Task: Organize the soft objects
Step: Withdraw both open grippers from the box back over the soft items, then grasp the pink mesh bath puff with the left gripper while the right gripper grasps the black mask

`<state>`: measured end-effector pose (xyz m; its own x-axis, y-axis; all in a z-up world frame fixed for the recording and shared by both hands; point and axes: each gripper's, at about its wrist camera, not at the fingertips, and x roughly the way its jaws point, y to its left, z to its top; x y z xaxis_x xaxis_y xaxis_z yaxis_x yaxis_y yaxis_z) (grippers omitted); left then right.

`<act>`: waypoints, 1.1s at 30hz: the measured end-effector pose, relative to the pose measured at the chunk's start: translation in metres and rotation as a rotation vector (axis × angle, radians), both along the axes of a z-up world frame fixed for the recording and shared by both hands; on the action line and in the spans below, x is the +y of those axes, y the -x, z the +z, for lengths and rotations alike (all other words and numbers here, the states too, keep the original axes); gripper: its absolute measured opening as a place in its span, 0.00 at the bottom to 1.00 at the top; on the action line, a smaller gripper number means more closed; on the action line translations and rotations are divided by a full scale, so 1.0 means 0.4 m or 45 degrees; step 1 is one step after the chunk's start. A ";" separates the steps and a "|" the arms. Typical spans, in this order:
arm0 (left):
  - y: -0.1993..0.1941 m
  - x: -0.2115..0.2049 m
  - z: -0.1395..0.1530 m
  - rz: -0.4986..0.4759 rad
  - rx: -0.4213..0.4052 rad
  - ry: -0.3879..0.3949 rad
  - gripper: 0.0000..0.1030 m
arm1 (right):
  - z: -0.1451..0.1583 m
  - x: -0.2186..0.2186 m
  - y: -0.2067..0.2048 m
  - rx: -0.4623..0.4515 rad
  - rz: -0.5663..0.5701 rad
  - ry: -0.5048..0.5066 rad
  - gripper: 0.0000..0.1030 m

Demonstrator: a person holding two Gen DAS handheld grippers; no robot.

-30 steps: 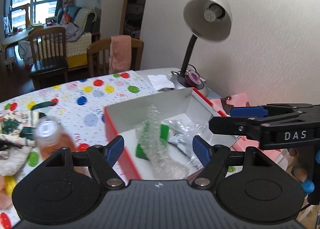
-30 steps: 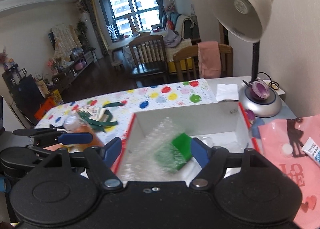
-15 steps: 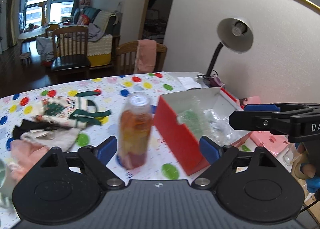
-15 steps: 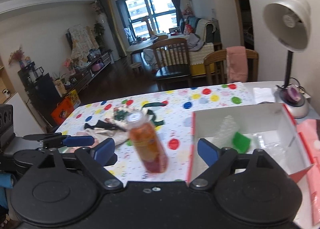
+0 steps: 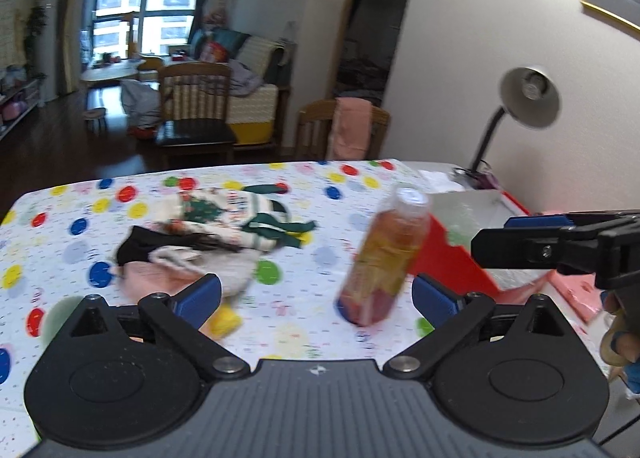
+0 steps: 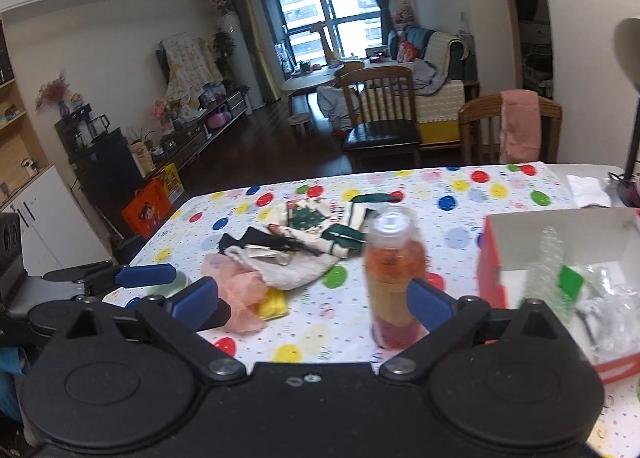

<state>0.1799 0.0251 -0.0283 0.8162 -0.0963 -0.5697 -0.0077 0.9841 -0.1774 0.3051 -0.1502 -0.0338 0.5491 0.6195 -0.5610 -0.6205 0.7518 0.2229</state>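
Above the spotted tablecloth (image 5: 304,332), each hand-held gripper, left (image 5: 316,294) and right (image 6: 314,296), has just spread wide, empty.

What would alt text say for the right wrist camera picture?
An open right gripper, holding nothing, faces a spotted tablecloth with an orange drink bottle, a heap of soft cloth items and a red-sided white box with clear wrap.

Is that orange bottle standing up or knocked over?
Standing upright: the orange bottle rests on its base on the dotted tablecloth, cap on top.

No lettering here is clear enough to read.
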 end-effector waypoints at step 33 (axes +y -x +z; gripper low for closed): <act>-0.163 0.164 -0.279 0.192 0.167 -0.340 0.99 | -0.160 0.488 -0.279 0.122 0.117 0.303 0.98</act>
<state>0.2450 0.0907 -0.1401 0.7281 0.1868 -0.6595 -0.1626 0.9818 0.0986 0.4169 0.0450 -0.0979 0.4344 0.5089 -0.7432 -0.6731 0.7317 0.1076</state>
